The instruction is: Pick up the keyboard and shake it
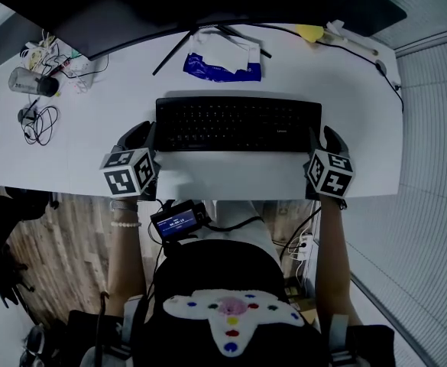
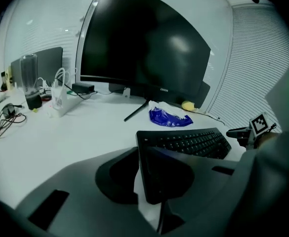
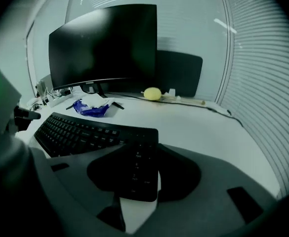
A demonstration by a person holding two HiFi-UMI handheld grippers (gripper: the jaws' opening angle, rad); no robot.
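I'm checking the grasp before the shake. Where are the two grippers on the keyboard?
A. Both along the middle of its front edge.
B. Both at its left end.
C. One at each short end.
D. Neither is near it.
C: the head view shows the left gripper at the left end of the keyboard and the right gripper at its right end, and each gripper view shows that end between its jaws.

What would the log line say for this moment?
left hand-held gripper: shut on keyboard, left end | right hand-held gripper: shut on right end | lift: unclear
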